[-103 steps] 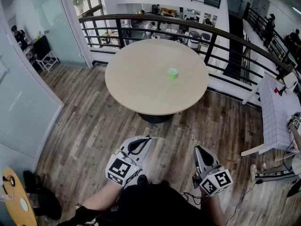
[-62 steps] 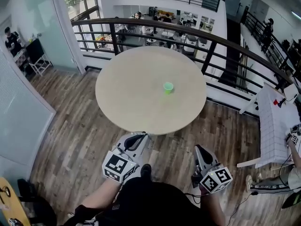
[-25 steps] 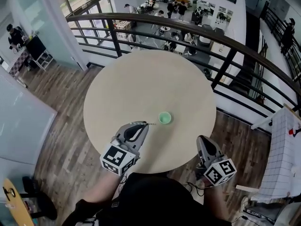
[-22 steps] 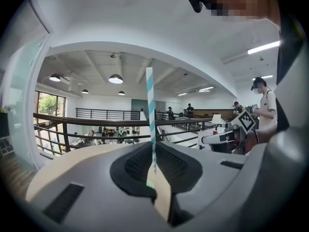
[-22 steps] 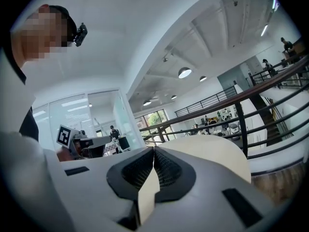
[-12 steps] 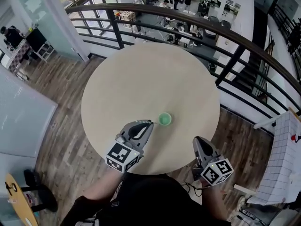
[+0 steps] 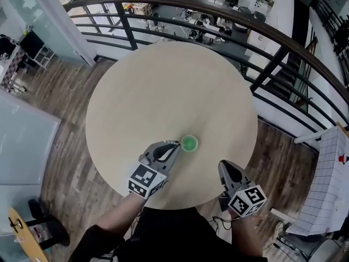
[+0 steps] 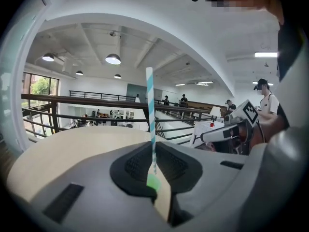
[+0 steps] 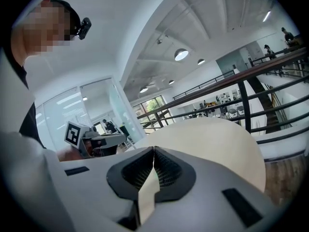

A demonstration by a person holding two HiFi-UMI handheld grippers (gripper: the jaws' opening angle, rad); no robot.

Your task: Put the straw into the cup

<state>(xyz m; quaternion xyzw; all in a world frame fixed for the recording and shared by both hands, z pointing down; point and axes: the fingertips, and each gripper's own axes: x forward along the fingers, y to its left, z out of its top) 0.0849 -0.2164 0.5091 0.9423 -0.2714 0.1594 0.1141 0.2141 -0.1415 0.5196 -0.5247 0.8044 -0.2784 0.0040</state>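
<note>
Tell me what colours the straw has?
The straw has light blue and white stripes, clearest in the left gripper view.

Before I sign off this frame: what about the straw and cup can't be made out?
- straw: lower end hidden behind the jaws of the left gripper, left gripper view; too thin to trace in head view.
- cup: contents too small, head view; only a green blur past the jaws, left gripper view.
</note>
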